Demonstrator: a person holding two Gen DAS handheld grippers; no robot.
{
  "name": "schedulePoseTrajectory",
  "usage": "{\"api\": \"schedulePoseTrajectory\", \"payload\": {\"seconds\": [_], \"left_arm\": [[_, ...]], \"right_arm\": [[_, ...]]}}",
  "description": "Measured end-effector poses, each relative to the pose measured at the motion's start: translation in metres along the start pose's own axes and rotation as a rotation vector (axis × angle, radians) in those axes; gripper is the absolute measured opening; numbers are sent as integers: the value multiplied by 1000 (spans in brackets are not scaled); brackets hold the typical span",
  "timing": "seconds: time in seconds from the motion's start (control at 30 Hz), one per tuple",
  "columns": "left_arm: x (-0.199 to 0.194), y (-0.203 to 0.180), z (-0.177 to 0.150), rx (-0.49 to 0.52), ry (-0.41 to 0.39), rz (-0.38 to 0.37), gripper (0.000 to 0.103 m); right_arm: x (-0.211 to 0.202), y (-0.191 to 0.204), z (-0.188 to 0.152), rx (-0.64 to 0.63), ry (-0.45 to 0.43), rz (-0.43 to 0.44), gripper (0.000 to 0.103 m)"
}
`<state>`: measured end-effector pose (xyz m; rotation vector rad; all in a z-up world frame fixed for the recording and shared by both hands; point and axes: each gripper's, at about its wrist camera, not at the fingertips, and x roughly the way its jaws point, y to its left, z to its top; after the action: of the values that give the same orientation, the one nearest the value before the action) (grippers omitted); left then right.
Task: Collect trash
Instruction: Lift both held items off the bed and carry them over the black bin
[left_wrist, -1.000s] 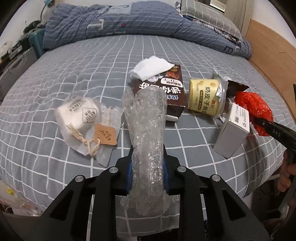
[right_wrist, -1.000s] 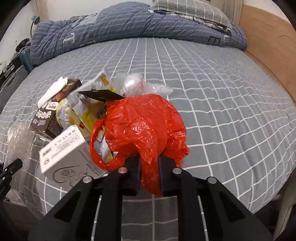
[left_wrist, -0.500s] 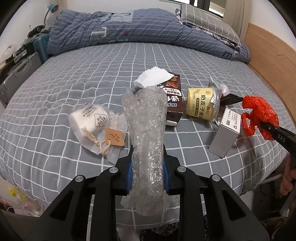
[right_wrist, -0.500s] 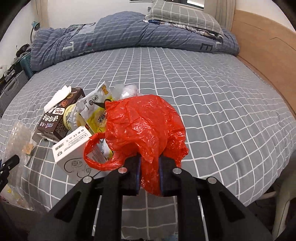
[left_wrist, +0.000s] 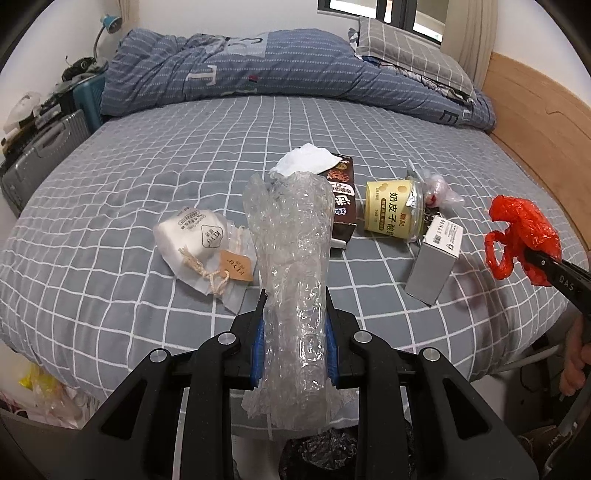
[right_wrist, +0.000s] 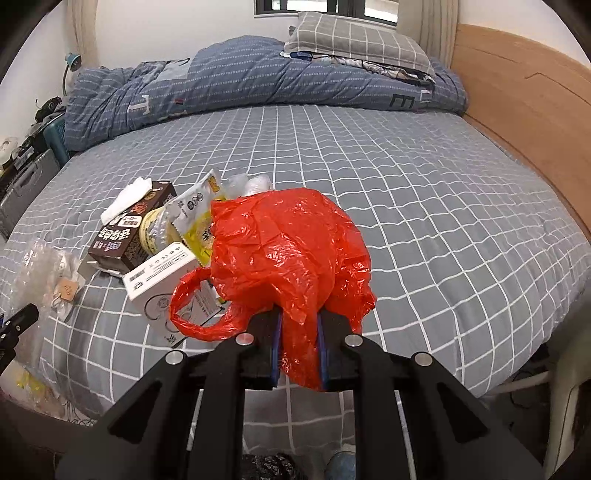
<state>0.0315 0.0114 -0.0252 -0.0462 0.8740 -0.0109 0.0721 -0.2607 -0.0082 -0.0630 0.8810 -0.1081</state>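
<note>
The left gripper (left_wrist: 293, 332) is clamping a roll of bubble wrap (left_wrist: 291, 266) above the near edge of the bed (left_wrist: 110, 206). The right gripper (right_wrist: 298, 345) is pinching a crumpled red bag (right_wrist: 288, 247), lifted clear of the sheet. Beyond, a white box (left_wrist: 434, 264), yellow cup (left_wrist: 391, 210), brown carton (left_wrist: 341, 201) and tissue (left_wrist: 306, 162) are lying clustered, a tagged pouch (left_wrist: 201, 243) just left of them

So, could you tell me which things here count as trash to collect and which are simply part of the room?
Trash for the job:
- bubble wrap, in the left gripper
- red plastic bag, in the right gripper
- white tissue
- brown carton
- yellow cup
- white box
- tagged pouch

Just lying about:
- duvet
- pillow
- suitcase
</note>
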Motion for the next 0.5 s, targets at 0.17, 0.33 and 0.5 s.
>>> {"api": "schedulePoseTrajectory", "payload": {"seconds": [0.17,0.33,0.5], "left_arm": [[-13,-2,-8,-8,-9,-11,25],[-24,-7,-19,-6,-8,-20,25],[-35,-10,-29,-7,-12,-21,25]], "right_arm": [[-16,1,-6,1,-20,16,14],[-29,2,-20,3,-17,38,14],[-43,6,-29,-4,-25,48,14]]}}
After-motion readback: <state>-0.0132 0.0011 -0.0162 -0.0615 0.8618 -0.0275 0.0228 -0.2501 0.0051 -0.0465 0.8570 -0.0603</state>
